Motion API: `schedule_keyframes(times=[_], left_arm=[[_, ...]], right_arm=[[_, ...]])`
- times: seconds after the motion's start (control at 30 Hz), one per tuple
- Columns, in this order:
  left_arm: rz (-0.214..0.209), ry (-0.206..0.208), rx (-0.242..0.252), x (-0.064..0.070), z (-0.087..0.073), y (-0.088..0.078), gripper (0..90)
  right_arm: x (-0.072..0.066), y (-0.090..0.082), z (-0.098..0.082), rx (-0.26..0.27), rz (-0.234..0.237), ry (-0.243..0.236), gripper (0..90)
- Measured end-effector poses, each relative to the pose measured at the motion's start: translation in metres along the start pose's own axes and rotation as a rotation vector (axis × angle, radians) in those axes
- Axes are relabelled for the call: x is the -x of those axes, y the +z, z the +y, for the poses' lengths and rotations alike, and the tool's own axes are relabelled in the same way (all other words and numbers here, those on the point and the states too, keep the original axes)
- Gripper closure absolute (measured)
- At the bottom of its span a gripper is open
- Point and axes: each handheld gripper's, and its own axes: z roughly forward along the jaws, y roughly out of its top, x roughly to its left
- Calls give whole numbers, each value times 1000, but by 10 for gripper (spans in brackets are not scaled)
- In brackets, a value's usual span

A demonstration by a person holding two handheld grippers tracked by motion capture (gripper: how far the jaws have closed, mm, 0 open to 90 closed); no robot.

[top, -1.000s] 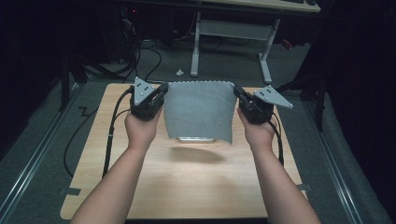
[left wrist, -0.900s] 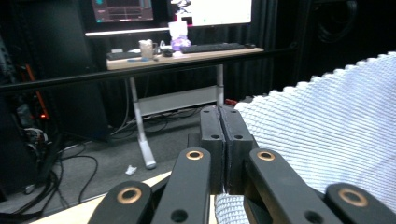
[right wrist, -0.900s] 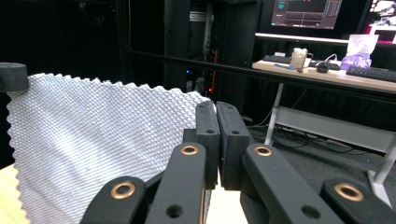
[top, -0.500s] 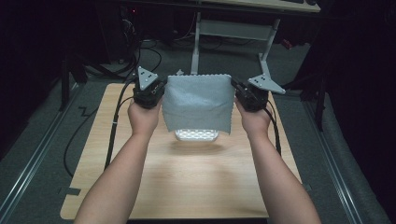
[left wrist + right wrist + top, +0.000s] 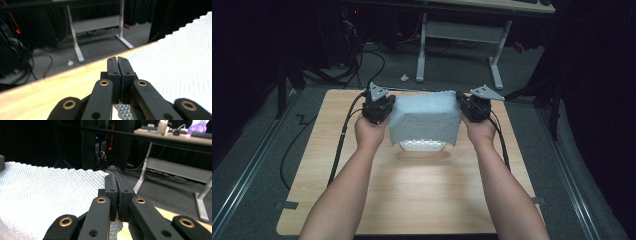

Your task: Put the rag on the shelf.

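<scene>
A pale blue-white waffle-textured cloth [image 5: 426,117] hangs stretched between the two hands above the far half of the wooden bench [image 5: 412,200], nearer the far edge than the near one and roughly midway between the left and right edges. The left hand-held gripper [image 5: 379,106] pinches the cloth's upper left corner, and the right hand-held gripper [image 5: 473,106] pinches its upper right corner, so the top edge runs nearly level between them while the rest droops toward the person. The lower hem curls under and catches bright light just above the bench top, throwing a soft shadow on the wood below it; whether the hem touches the wood cannot be told. In the left gripper view, the left hand-held gripper [image 5: 117,65] has its two black jaws pressed together, with a sliver of the textured cloth [image 5: 180,67] showing below them and the main sheet spreading away beside them over the bench [image 5: 50,87]. In the right gripper view, the right hand-held gripper [image 5: 116,183] likewise has its jaws closed tight on the cloth [image 5: 45,195], whose weave shows between the linkage arms. Black cables trail from both hand-held grippers back along the forearms, which enter over the near edge. Beyond the far edge stands a grey desk frame [image 5: 459,37] on a dark floor.
</scene>
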Motion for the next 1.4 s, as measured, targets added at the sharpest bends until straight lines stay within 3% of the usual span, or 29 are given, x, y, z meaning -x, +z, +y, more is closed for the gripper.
schedule_keyframes(times=[0.33,0.43,0.67,0.87,0.97,1.4], left_arm=[[-15,16,-38,2,-25,-1,889],[-44,30,-62,6,-35,1,889],[-80,17,-74,11,-50,2,889],[-91,17,-86,14,-59,2,889],[-95,19,-93,14,-64,2,889],[-104,3,-94,14,-77,0,888]], right_arm=[[-6,2,-20,-44,19,-22,894],[-8,1,-32,-61,31,-18,894],[-11,1,-49,-75,50,-16,893],[-16,-2,-57,-90,61,-28,894],[-19,-2,-60,-95,60,-57,894],[-19,0,-75,-116,57,-27,893]])
